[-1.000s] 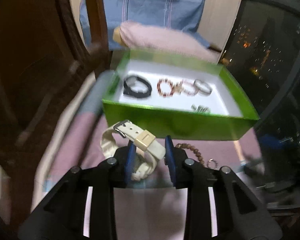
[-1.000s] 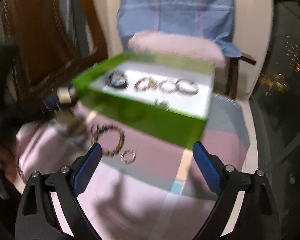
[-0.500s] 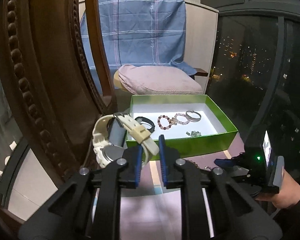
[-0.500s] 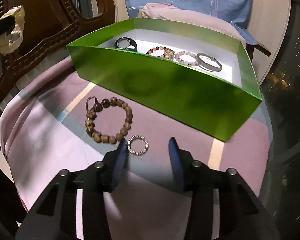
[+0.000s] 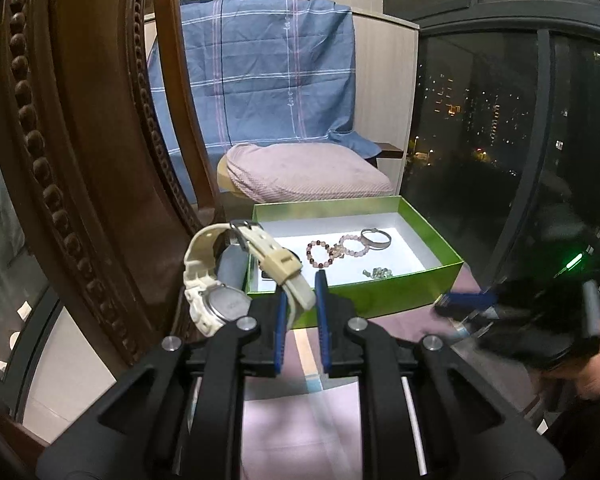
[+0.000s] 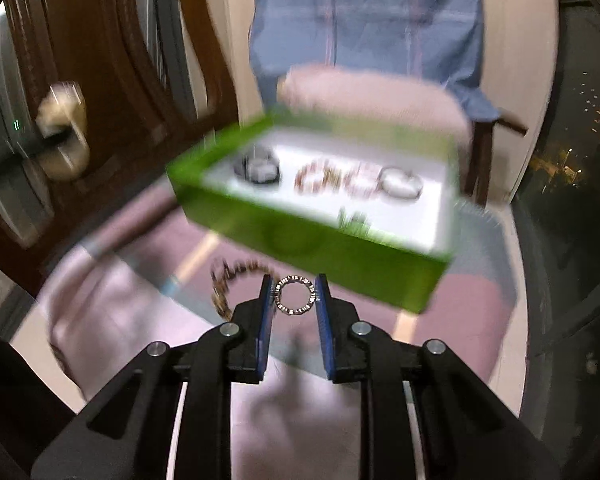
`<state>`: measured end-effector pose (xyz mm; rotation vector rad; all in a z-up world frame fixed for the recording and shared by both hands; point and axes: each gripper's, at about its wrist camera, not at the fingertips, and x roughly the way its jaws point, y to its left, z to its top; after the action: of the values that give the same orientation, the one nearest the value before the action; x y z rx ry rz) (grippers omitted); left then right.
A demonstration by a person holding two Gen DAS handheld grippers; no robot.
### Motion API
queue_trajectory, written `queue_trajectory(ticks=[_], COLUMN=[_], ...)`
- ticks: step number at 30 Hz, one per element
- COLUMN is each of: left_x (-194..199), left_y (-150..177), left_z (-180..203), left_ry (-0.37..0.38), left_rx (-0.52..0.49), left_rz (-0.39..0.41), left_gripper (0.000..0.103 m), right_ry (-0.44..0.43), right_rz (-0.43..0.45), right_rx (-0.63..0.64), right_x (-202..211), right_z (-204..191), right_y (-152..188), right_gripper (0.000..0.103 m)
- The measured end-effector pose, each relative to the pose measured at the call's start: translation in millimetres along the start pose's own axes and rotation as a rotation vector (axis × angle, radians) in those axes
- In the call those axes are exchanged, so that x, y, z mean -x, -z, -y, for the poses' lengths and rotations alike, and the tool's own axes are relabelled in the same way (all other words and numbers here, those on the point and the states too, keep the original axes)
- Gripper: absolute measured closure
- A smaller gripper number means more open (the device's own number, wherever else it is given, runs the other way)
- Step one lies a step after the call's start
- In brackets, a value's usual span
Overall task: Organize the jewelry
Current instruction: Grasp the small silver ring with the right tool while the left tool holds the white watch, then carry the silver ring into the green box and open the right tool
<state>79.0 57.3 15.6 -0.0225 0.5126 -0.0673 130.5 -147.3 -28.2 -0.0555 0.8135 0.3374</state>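
Pinching the watch point(image 5: 236, 276) strap in your left gripper point(image 5: 302, 300) and the ring point(image 6: 295, 295) in your right gripper point(image 6: 294, 294), jaws just closed, lower both gently inside the box point(image 5: 380, 296).

Glossy green card box point(image 5: 384, 294); matt cream rubbery watch point(image 5: 220, 276) with metal back; carved polished wood chair point(image 5: 80, 160); seemingly metal ring point(image 6: 295, 295).

Dim indoor light, night outside; fisheye-bent edges; right wrist view motion-blurred, box contents perhaps unreadable.
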Motion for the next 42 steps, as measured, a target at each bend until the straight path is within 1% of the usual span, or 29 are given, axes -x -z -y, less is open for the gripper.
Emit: queue_trajectory(ticks=[2, 5, 14, 42], left_x=[4, 9, 13, 3], left_y=[0, 0, -3, -3], left_z=[2, 9, 23, 26], left_ry=[0.007, 0.014, 0.025, 0.025], left_rx=[-0.004, -0.016, -0.039, -0.043], left_rz=[0.005, 0.011, 0.014, -0.019], left_gripper=[0.090, 0.090, 0.090, 0.090], right_ry=[-0.001, 0.003, 0.007, 0.014], right_rz=[0.069, 0.123, 0.111, 0.106], right_rx=[-0.024, -0.040, -0.047, -0.054], right_x=[27, 48, 55, 52], right_z=[5, 9, 18, 18], right_y=[-7, -12, -7, -4], right_gripper=[0.082, 0.082, 0.082, 0.082])
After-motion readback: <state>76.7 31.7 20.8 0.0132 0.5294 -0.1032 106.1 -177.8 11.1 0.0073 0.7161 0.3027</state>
